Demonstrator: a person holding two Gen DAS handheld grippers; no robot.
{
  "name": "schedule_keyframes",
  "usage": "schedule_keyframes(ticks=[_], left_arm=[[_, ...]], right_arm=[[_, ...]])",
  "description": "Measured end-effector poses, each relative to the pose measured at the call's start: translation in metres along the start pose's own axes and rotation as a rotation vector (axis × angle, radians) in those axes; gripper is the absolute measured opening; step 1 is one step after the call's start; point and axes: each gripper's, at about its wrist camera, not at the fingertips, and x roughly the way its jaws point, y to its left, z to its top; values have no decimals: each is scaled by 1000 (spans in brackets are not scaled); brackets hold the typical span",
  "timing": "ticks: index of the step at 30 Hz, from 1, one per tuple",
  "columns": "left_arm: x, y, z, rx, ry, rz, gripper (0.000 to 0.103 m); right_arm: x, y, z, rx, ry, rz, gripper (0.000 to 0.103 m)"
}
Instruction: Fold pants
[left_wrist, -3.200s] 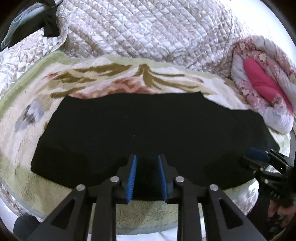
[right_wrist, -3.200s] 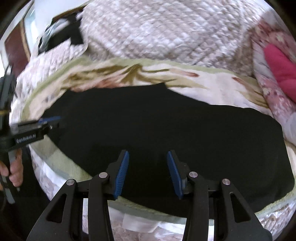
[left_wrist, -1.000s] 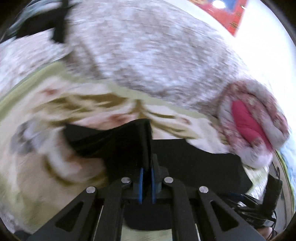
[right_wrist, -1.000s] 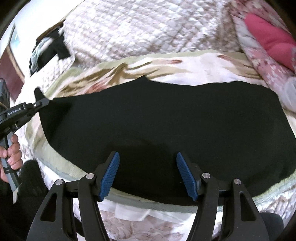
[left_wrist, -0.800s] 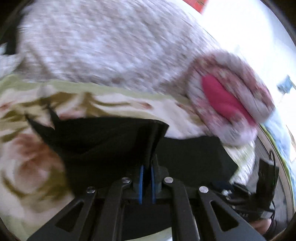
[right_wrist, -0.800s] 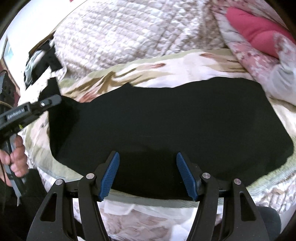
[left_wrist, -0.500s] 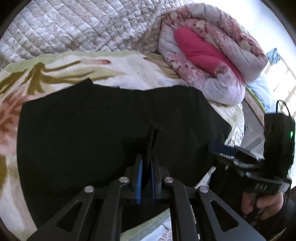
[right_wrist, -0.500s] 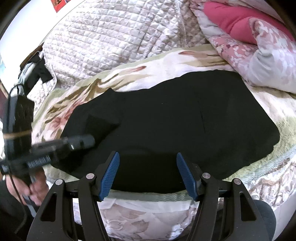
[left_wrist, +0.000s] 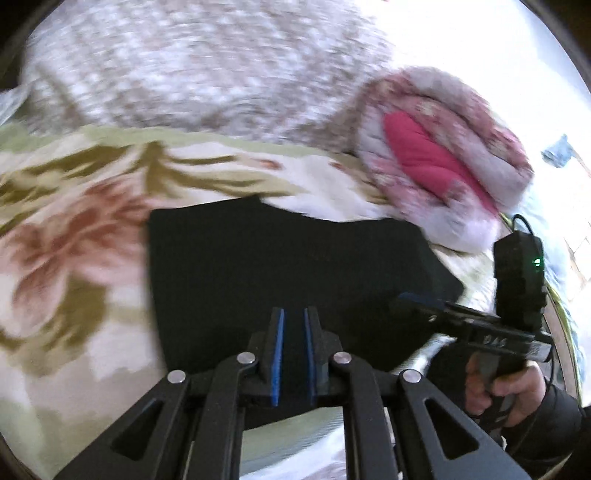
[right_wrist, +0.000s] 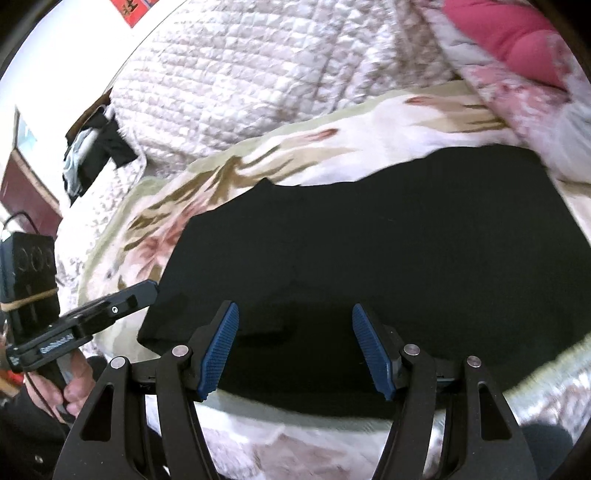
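Note:
The black pants (left_wrist: 280, 258) lie folded into a short wide block on the flowered blanket (left_wrist: 74, 236); they also show in the right wrist view (right_wrist: 388, 236). My left gripper (left_wrist: 294, 343) hovers over the pants' near edge with a narrow gap between its blue pads and nothing in it. My right gripper (right_wrist: 295, 347) is wide open and empty above the pants' near edge. In the left wrist view the right gripper (left_wrist: 413, 302) sits at the pants' right end. In the right wrist view the left gripper (right_wrist: 144, 291) sits at the pants' left edge.
A quilted cover (right_wrist: 258, 81) lies behind the blanket. A rolled pink floral duvet (left_wrist: 439, 162) sits at the right end of the bed. Dark clothes (right_wrist: 99, 155) lie at the far left. The bed's front edge runs just below the pants.
My left gripper carried the pants' left end over to the right, let it go and drew back left. The pants are now about half as long. My right gripper stayed open.

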Motion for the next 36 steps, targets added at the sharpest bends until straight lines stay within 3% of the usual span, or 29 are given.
schedule_keyframes(ticks=[4,10,14,17,19,21,27,31,36], left_arm=[[-9,28,-5,-60,-17,62,12],[-12,46,-13,-106,-25,91,12],[-9,48,-15,-113,-20,88,12],[-9,48,-15,-113,-20,86,12],[-9,48,-15,-116,-23,86,12],[-10,47,-16,-118,-25,88,12],[-16,47,-17,-114,-29,98,12],[-13,47,-19,-114,-17,98,12],[-14,42,-21,-95,-10,98,12]], right_arm=[[29,-4,16,-1,35,27,64],[57,-7,36,50,69,153,64],[74,-4,47,34,106,147,58],[78,-11,51,82,131,137,34],[77,-17,49,121,149,179,3],[74,-18,42,140,157,192,3],[38,-18,31,172,56,199,2],[43,-33,20,201,86,154,2],[30,-22,25,171,36,144,2]])
